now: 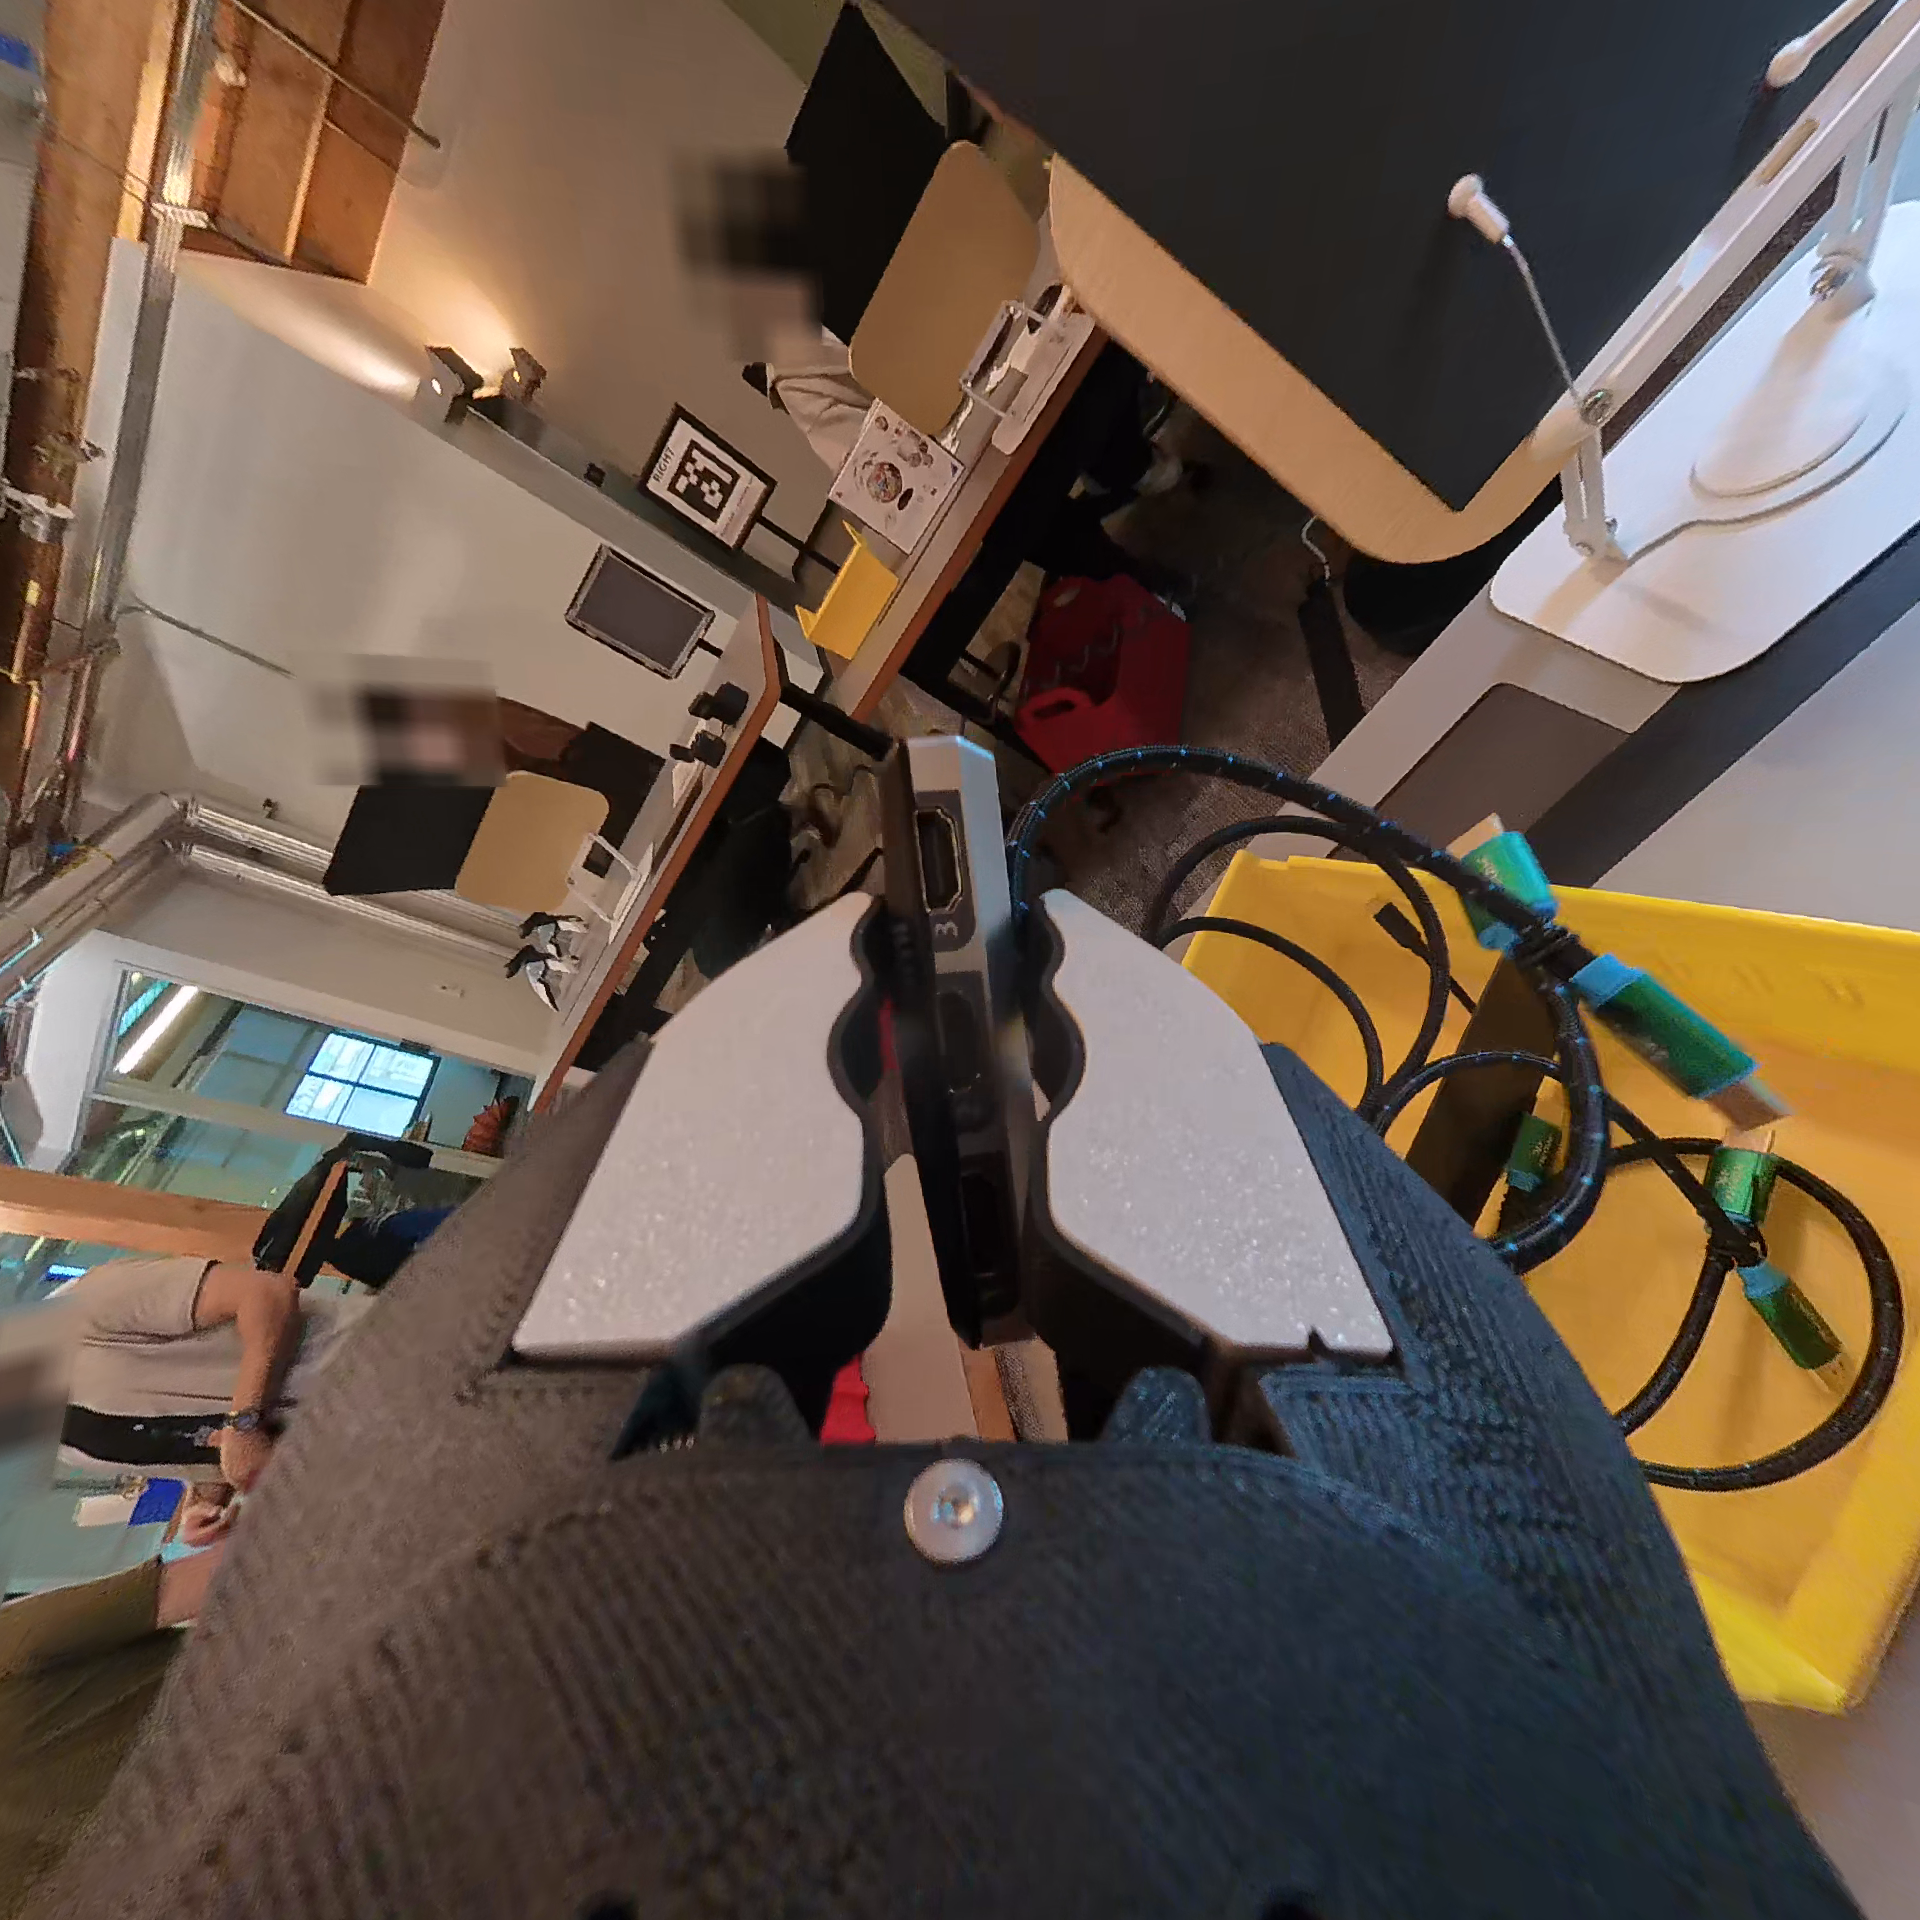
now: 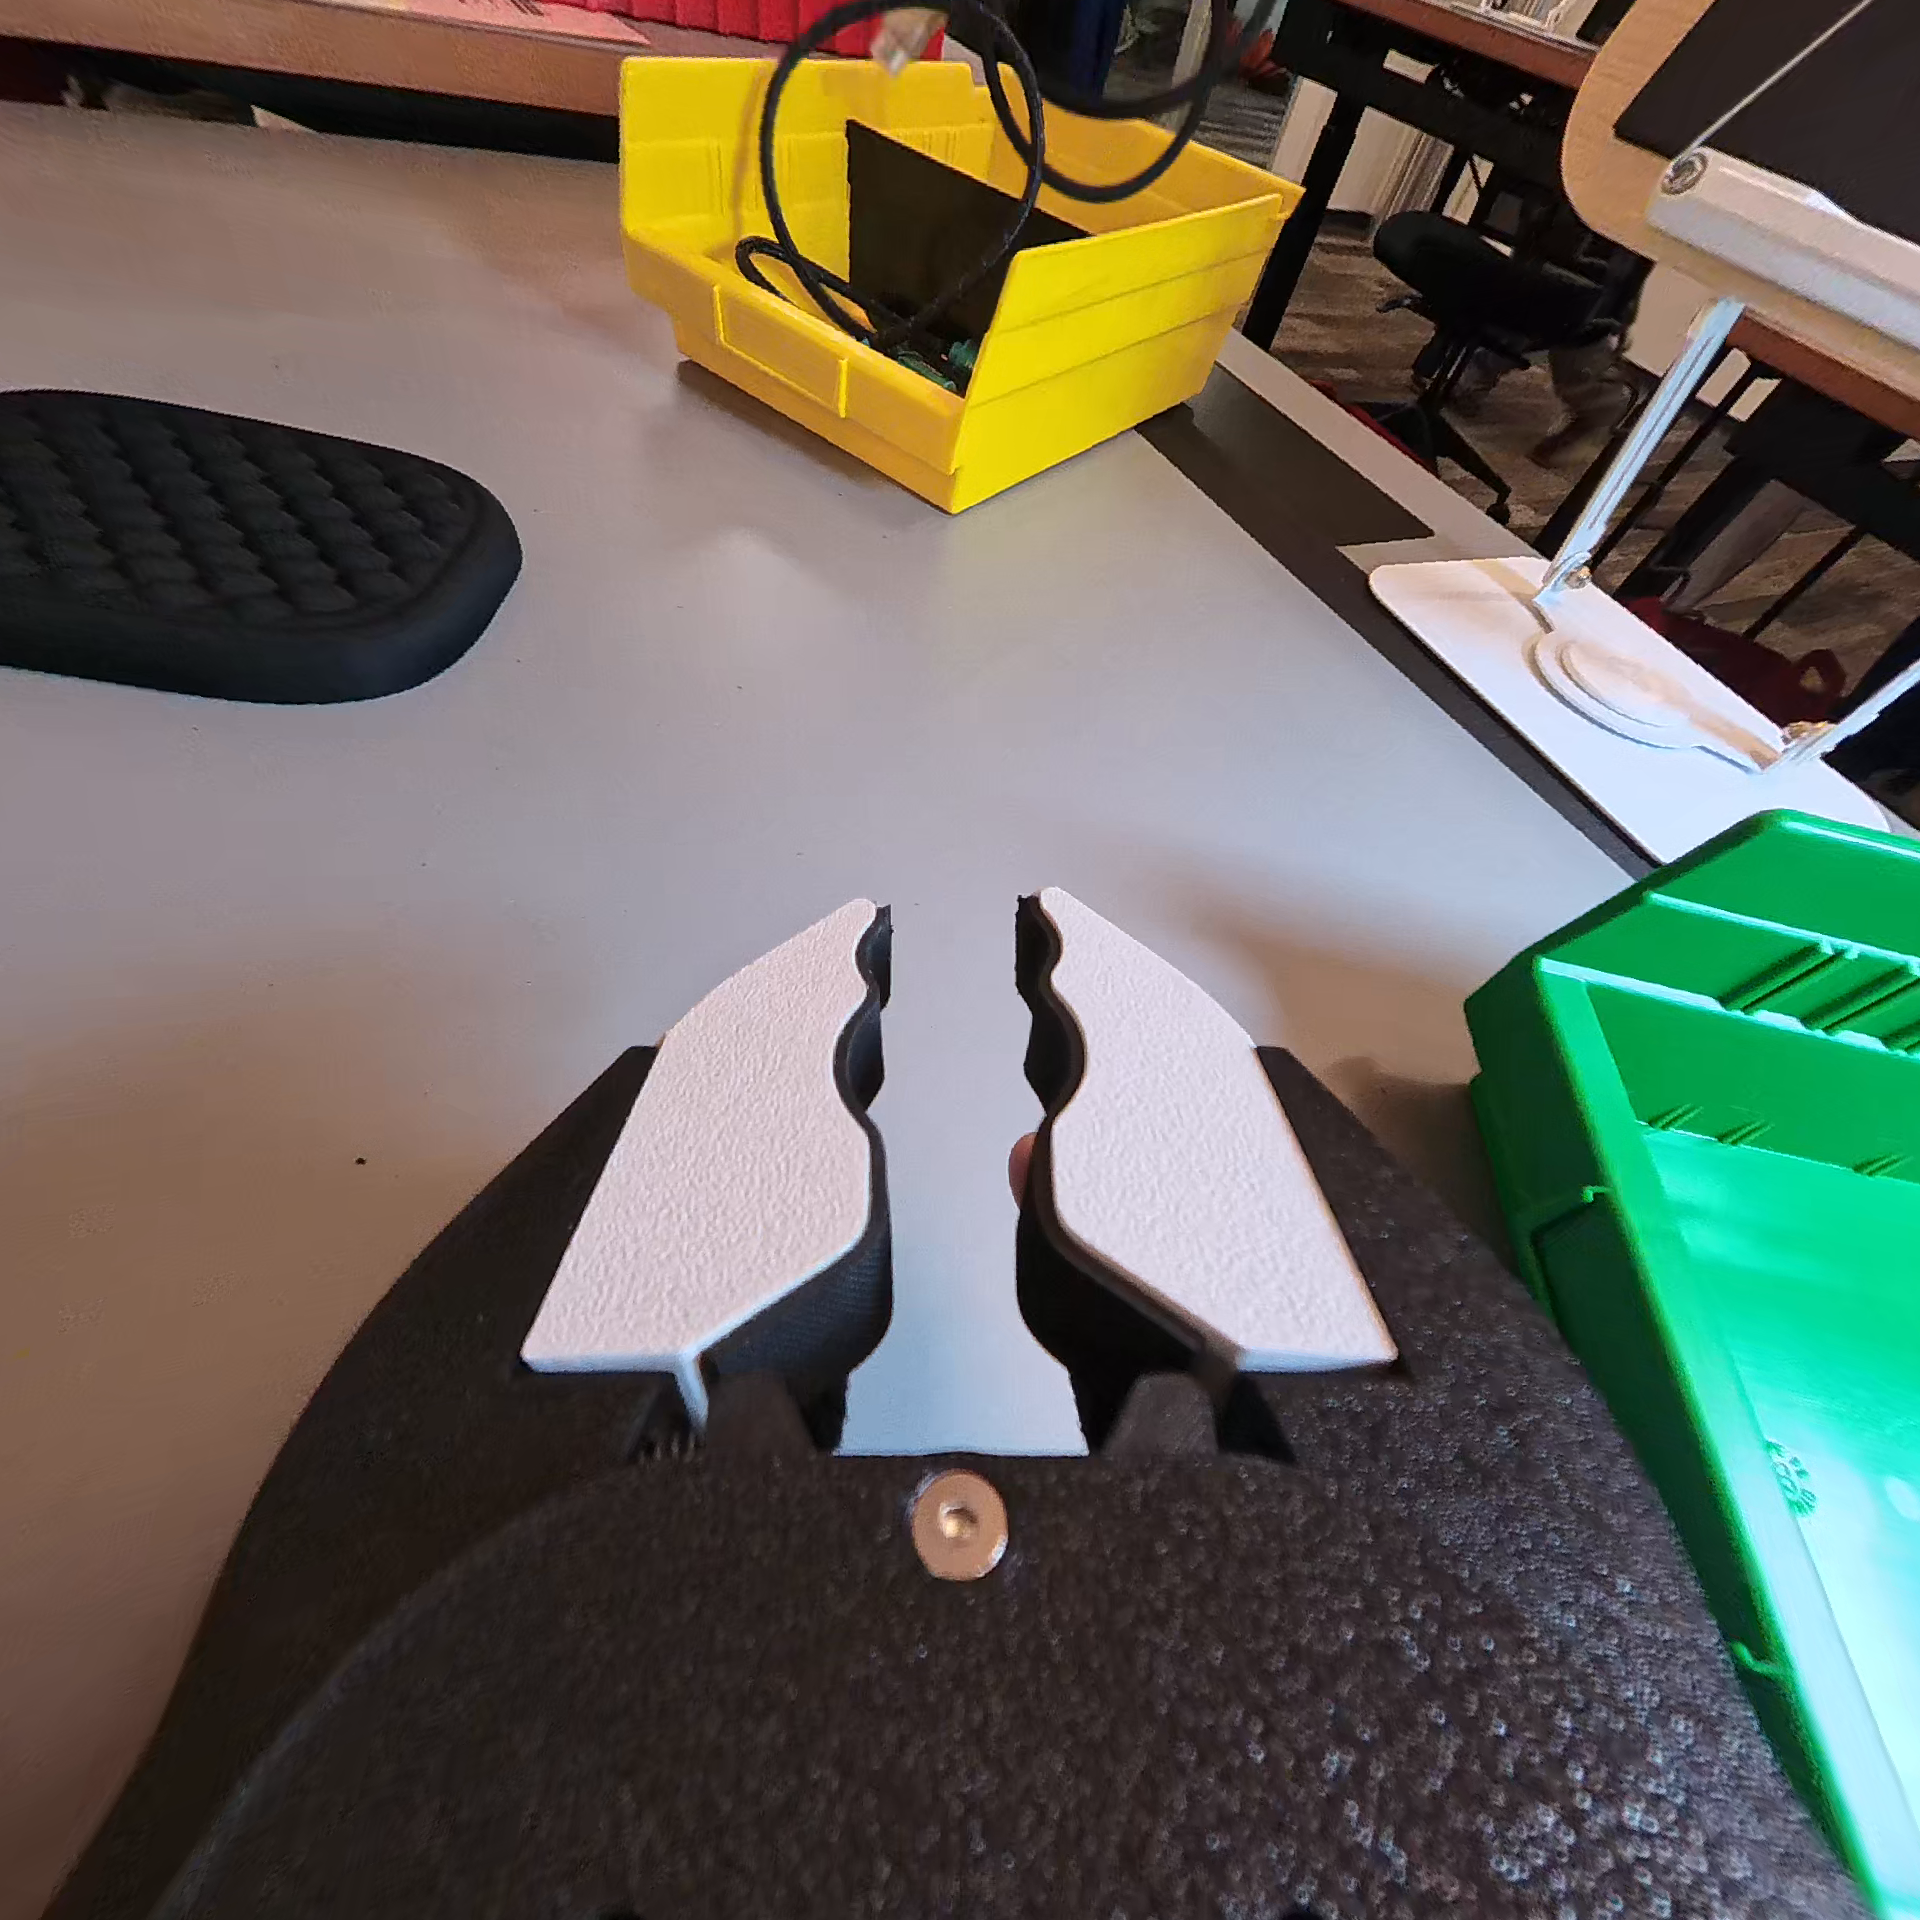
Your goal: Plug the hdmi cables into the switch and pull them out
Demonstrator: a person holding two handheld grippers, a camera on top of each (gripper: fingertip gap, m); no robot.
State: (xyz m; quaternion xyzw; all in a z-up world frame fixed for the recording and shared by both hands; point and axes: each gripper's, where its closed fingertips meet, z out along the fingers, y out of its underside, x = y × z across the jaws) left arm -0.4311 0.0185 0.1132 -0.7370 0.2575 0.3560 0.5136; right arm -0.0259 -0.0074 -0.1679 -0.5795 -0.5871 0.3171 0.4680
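On the grey table (image 2: 831,675), the biggest thing I see, everything else takes its place from the yellow bin (image 2: 935,343), which stands at the far edge. I count two bins: that yellow one, and a green bin (image 2: 1714,1195) well nearer to me and to its right, just beside my right gripper (image 2: 953,914). One black bumpy pad (image 2: 208,540) lies to the left of the yellow bin, well apart from it. One white lamp base (image 2: 1558,665) sits to its right at the table edge.

A black divider (image 2: 914,218) stands upright inside the yellow bin. Black braided cables (image 1: 1538,1039) loop in and above the bin; how many cables there are I cannot tell, but I count four green plugs (image 1: 1673,1044) in the left wrist view, one raised above the bin with its metal tip pointing right.

My left gripper (image 1: 953,914) is raised beside the yellow bin, its jaws clamped narrowly on one slim switch (image 1: 951,862), held on edge with three ports facing me and no cable plugged in.

My right gripper hangs low over bare table, well short of the yellow bin, jaws parted a little and holding nothing.
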